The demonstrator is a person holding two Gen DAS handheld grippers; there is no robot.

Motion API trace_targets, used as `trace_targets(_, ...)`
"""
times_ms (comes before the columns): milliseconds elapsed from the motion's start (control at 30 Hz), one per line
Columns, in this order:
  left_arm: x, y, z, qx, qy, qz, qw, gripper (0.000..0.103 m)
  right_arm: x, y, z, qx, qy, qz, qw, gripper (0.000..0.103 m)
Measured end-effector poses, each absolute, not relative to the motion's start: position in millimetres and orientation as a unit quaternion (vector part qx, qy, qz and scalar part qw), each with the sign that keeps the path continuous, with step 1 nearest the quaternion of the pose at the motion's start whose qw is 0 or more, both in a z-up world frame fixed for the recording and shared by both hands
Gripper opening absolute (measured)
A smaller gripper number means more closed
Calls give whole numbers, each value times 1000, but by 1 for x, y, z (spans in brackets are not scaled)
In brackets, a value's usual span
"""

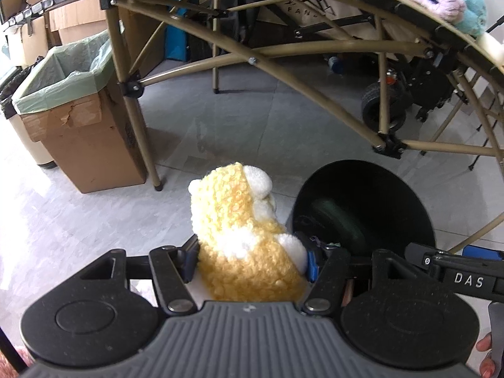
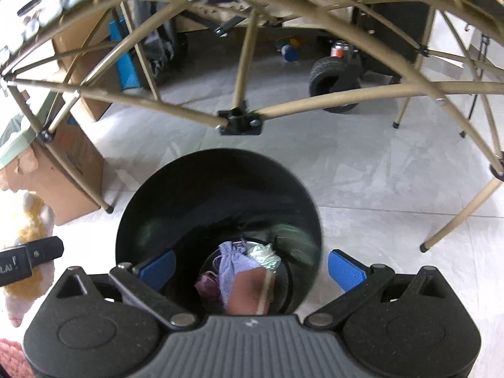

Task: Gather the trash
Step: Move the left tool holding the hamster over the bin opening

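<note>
Bin (image 2: 217, 201) sits right under your spread, empty right gripper (image 2: 252, 267), just right of your left gripper (image 1: 249, 261) pinching the fuzzy yellow sock (image 1: 239, 220).

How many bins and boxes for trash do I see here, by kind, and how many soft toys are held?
Black round bin: 1
Cardboard box with green liner: 1
Yellow soft toy in the left gripper: 1
Total: 3
</note>
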State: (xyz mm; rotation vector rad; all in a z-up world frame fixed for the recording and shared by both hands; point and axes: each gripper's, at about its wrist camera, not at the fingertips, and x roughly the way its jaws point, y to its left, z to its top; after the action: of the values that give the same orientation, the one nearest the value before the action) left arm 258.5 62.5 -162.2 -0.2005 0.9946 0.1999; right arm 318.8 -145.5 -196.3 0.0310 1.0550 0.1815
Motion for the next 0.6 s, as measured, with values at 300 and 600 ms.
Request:
trace_targets(300, 259, 45, -143, -113, 462, 51, 878, 62, 316, -181, -165, 47, 477, 61, 875, 103)
trace_targets(600, 274, 9, -137, -104, 459, 10, 882, 62, 321, -218, -150, 78, 462, 19, 883, 103)
